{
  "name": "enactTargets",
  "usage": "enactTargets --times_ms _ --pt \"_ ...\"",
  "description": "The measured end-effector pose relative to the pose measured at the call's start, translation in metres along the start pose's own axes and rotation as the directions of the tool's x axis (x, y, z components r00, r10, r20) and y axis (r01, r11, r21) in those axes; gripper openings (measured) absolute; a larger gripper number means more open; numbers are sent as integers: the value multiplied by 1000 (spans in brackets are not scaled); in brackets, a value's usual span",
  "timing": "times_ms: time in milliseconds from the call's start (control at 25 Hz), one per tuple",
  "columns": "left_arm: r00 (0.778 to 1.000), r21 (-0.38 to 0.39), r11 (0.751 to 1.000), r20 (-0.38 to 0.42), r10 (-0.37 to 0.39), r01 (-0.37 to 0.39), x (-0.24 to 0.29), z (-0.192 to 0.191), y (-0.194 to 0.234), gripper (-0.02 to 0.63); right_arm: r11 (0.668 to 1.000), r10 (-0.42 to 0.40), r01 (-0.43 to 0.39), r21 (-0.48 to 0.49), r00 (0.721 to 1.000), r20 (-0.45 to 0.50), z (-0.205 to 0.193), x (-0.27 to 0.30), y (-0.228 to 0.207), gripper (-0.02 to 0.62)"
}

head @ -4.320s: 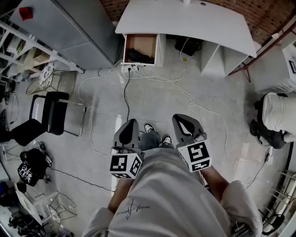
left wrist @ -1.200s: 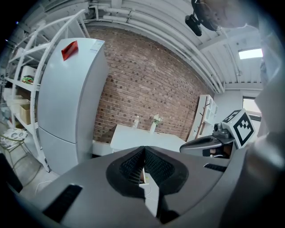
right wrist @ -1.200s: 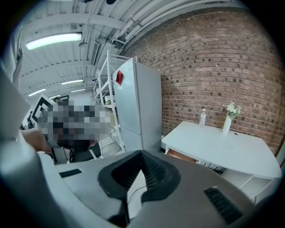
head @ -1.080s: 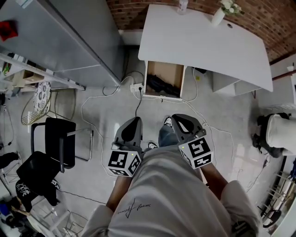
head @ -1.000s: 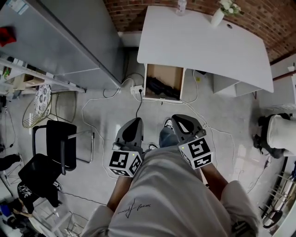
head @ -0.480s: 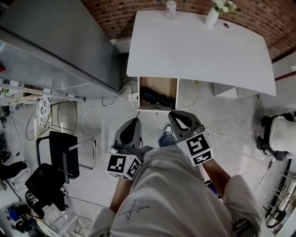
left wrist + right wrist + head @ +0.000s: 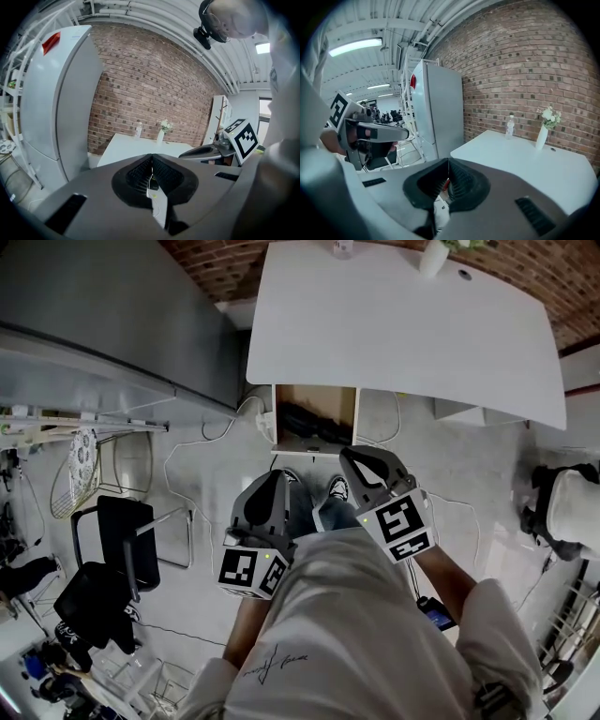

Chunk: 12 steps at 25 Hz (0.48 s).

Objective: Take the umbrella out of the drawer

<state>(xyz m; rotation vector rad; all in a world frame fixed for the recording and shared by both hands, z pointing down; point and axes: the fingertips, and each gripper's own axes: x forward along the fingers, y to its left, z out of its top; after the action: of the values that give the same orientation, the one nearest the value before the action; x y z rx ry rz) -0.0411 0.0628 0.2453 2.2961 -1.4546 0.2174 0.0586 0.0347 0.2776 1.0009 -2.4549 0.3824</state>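
In the head view a black folded umbrella [image 7: 311,424] lies in the open wooden drawer [image 7: 324,396] under the white desk [image 7: 403,324]. My left gripper [image 7: 277,478] hangs shut over the floor just short of the drawer's front, nothing between its jaws. My right gripper [image 7: 350,456] is shut and empty too, its tip near the drawer's right front corner. In the left gripper view the shut left gripper [image 7: 151,162] faces the desk [image 7: 124,146]. The right gripper [image 7: 447,169] shows its jaws closed before the desk [image 7: 525,171].
A tall grey cabinet [image 7: 112,315] stands left of the desk. Cables [image 7: 202,442] and a power strip [image 7: 265,422] lie on the floor by the drawer. A black chair [image 7: 122,540] is at left, a seated person [image 7: 570,502] at right. A bottle [image 7: 509,125] and vase [image 7: 542,134] stand on the desk.
Both grippers have moved forward toward the desk, and the open drawer now lies just ahead of their tips. The jaws stayed shut and empty.
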Motion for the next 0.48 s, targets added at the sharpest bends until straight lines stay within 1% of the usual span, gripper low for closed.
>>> enactTargets --times_ms 160,480 --pt "1000 -9 1000 -14 2 -2 5 -4 5 17 1000 16 -16 11 1000 -9 -4 9 0 15" --pt "997 -45 999 -69 22 -25 12 -15 22 17 997 55 -54 52 998 -23 -7 34 7 15"
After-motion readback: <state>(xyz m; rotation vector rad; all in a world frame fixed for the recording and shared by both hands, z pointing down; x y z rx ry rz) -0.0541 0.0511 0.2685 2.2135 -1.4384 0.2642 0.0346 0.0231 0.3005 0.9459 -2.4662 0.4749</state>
